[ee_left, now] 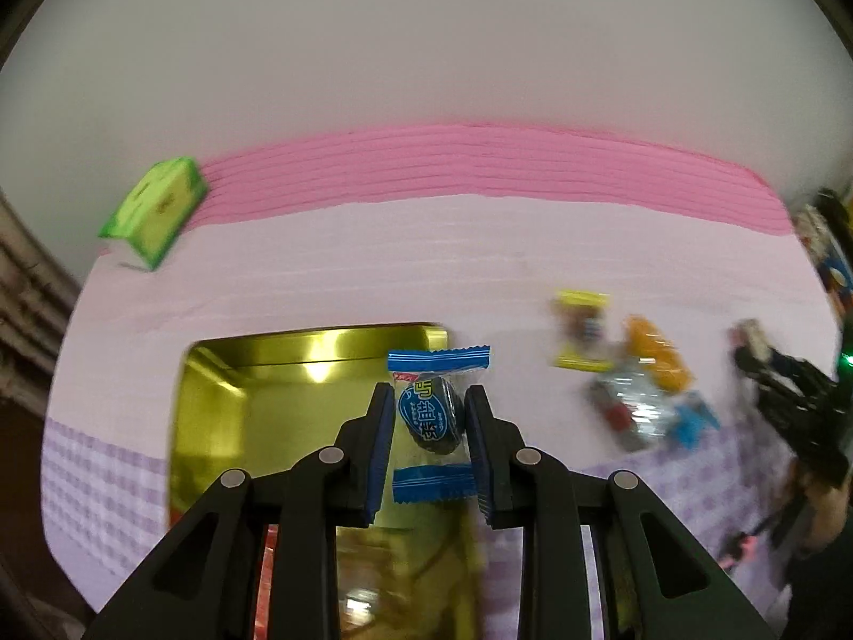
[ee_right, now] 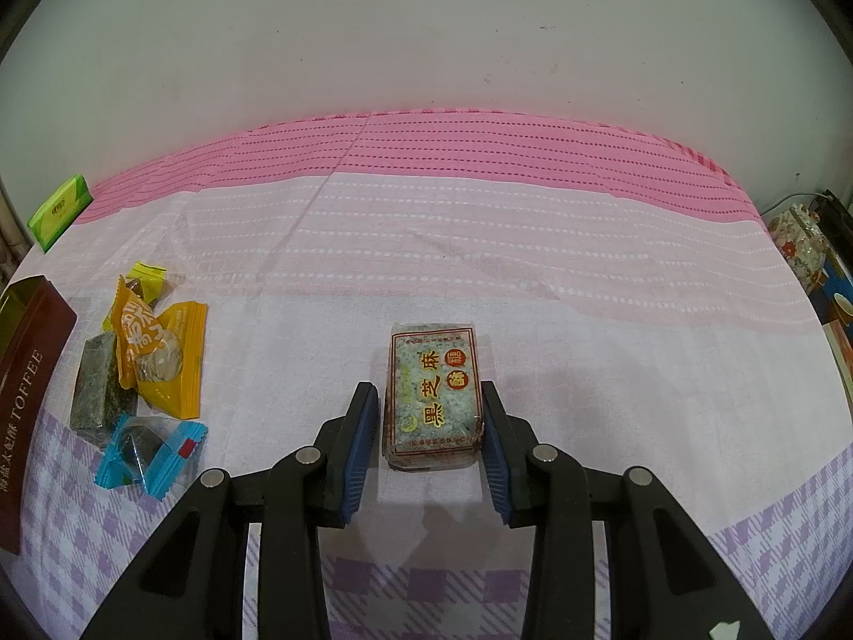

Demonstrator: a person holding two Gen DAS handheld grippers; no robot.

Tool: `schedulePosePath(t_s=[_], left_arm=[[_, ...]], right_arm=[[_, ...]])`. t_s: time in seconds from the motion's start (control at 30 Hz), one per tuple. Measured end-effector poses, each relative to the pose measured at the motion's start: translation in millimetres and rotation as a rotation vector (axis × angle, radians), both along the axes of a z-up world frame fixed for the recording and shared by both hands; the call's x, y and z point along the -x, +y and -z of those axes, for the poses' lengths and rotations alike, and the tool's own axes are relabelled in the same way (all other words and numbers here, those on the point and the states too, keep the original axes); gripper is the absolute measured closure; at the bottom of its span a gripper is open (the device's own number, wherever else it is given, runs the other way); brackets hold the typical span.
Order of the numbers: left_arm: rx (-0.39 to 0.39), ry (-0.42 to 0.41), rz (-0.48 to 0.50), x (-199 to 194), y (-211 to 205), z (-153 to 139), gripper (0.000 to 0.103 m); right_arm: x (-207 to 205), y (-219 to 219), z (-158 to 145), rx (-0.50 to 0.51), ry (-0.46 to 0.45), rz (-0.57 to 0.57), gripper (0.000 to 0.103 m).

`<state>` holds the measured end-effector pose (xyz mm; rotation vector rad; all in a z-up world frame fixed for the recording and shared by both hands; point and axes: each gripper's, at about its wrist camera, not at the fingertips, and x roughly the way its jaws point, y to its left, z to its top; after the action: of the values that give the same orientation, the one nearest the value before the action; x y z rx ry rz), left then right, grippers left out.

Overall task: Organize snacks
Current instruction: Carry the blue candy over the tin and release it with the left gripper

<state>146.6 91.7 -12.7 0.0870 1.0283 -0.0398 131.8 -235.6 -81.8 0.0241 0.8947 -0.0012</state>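
Observation:
My left gripper is shut on a blue-wrapped dark candy and holds it over the right edge of an open gold tin. My right gripper straddles a sesame snack bar lying on the cloth; its fingers touch or nearly touch the bar's sides. A pile of loose snacks lies to the left in the right wrist view: an orange packet, a dark green bar, a blue-wrapped candy, a yellow candy. The pile also shows blurred in the left wrist view.
The tin's brown TOFFEE side stands at the far left. A green tissue pack lies at the back left, also in the left wrist view. The pink and lilac tablecloth meets a white wall. A floral teapot sits off the right edge.

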Motion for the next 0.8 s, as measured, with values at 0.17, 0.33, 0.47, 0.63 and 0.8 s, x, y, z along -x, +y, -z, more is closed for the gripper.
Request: schedulePosePath(t_s=[0.17, 0.33, 0.47, 0.63, 0.8], left_arm=[[-0.040, 0.028, -0.096, -15, 44, 18, 0.075], [-0.068, 0.071, -0.127, -22, 67, 39, 0.075], [-0.073, 0.092, -0.139, -24, 75, 50, 0.075], [-0.101, 0.109, -0.154, -25, 80, 59, 0.075], [-0.102, 0.124, -0.162, -26, 83, 64, 0.075]], right_arm=[[0, 0, 0, 0.000, 0.000, 0.000, 0.067], [0, 0, 0, 0.000, 0.000, -0.001, 0.067], [0, 0, 0, 0.002, 0.000, 0.000, 0.067], [0, 0, 0, 0.002, 0.000, -0.001, 0.067], [0, 0, 0, 0.002, 0.000, -0.001, 0.067]])
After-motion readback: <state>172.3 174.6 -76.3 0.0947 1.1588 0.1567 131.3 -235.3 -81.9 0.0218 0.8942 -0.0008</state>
